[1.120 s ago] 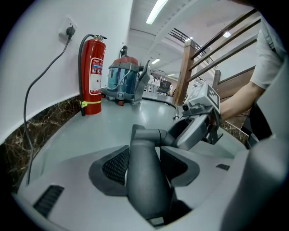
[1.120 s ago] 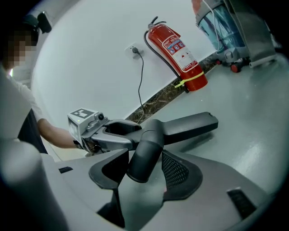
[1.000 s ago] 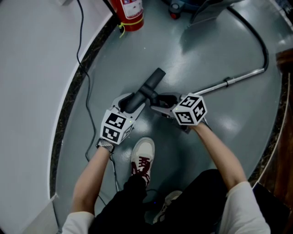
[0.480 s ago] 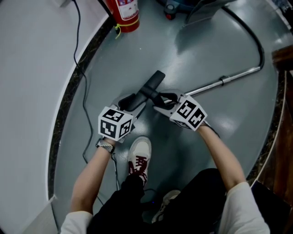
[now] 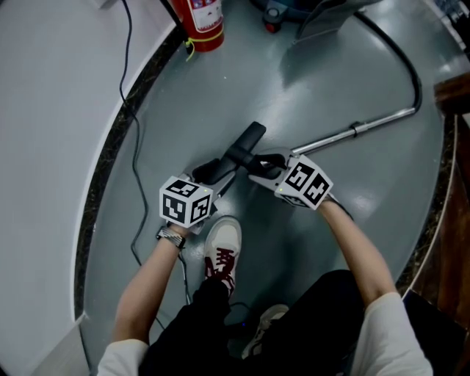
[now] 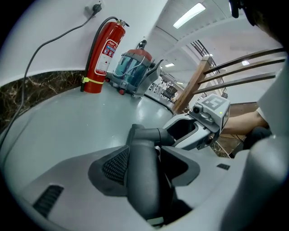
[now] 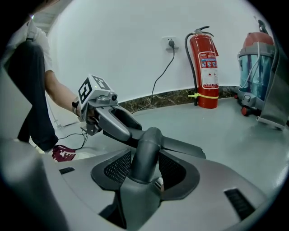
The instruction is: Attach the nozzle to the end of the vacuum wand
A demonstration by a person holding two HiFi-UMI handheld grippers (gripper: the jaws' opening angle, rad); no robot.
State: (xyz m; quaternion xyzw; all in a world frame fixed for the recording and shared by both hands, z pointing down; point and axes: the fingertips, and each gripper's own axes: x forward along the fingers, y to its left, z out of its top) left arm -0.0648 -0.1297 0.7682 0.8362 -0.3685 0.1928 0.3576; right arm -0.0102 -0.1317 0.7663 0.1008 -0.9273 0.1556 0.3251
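The dark grey nozzle (image 5: 239, 150) hangs over the grey floor, one end raised toward the far side. My left gripper (image 5: 213, 172) is shut on its near end; in the left gripper view that tube (image 6: 142, 176) fills the gap between the pads. My right gripper (image 5: 266, 165) has just been closing and is shut on the nozzle's side neck (image 7: 146, 153), which sits between its mesh pads. The chrome wand (image 5: 345, 134) runs from behind the right gripper to the far right. Where neck and wand meet is hidden by the jaws.
A red fire extinguisher (image 5: 202, 22) and the vacuum body (image 6: 133, 72) stand by the curved white wall. The black hose (image 5: 411, 66) loops from the wand's far end. A cable (image 5: 132, 132) trails along the dark skirting. The person's shoe (image 5: 224, 250) is just below the grippers.
Both grippers have rolled at the wrist, so their marker cubes show other faces. The nozzle has come a little nearer to the person. The right jaws have narrowed around the neck.
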